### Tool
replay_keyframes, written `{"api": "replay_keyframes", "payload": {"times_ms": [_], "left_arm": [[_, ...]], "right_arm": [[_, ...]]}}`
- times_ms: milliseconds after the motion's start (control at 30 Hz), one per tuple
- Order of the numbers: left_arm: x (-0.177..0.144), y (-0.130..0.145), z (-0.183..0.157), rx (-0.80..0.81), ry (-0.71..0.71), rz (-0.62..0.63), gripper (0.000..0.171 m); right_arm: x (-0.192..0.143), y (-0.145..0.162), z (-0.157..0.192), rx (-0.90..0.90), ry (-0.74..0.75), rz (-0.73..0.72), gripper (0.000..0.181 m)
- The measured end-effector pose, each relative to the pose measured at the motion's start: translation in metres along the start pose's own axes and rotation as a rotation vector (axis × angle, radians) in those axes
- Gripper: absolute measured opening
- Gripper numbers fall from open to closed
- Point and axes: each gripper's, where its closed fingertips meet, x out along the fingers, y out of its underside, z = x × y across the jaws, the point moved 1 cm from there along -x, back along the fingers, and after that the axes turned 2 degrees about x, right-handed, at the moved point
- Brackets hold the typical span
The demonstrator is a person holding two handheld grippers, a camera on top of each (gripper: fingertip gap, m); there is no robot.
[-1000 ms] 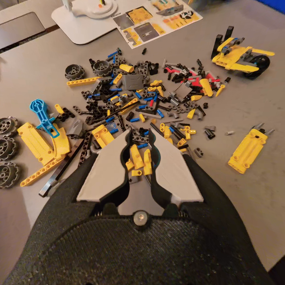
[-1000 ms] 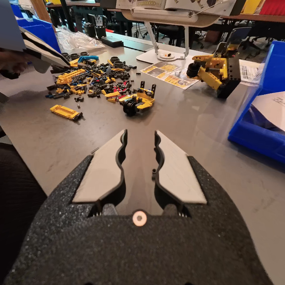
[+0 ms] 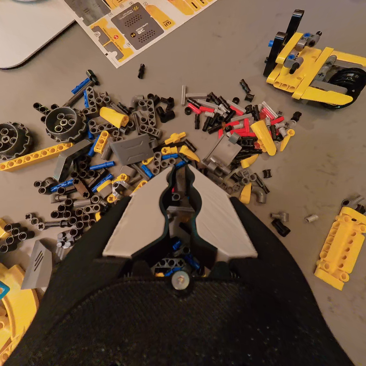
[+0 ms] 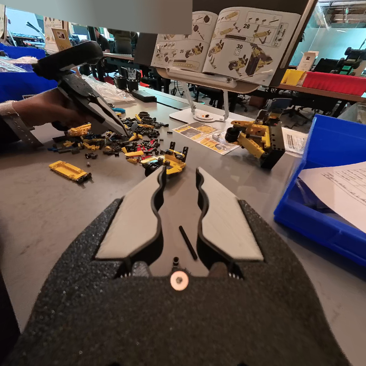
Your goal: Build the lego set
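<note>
Down in the loose pile of building pieces (image 3: 150, 150) the left gripper (image 3: 180, 168) has its tips nearly closed, pinching what looks like a slim dark grey piece (image 3: 179, 179) standing between them, though the grip itself is partly hidden. It is tilted steeply into the pile, probably to reach one part among many. Well apart on the right, the right gripper (image 4: 180, 172) hangs over bare table (image 4: 59, 208), fingers spread and holding nothing, its tips just short of the small yellow sub-assembly (image 4: 168, 160). A thin black axle (image 4: 188, 242) lies on the table beneath it. An open instruction booklet (image 4: 227, 39) is propped on a stand at the far side.
</note>
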Motion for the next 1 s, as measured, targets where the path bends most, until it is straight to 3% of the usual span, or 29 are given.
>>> {"api": "replay_keyframes", "payload": {"times_ms": [367,567,900,1000], "left_arm": [[0.004,-0.003,0.001,-0.014,0.035,-0.017,0.02],[0.004,-0.003,-0.005,0.025,0.053,-0.018,0.0],[-0.016,-0.02,-0.017,0.068,0.025,-0.122,0.0],[-0.012,-0.017,-0.015,0.069,-0.02,-0.081,0.0]], "right_arm": [[-0.005,-0.005,-0.002,0.037,-0.015,-0.041,0.029],[-0.004,-0.005,-0.002,0.034,-0.017,-0.04,0.029],[-0.005,-0.005,-0.003,0.042,-0.017,-0.047,0.029],[-0.006,-0.006,-0.003,0.046,-0.018,-0.052,0.029]]}}
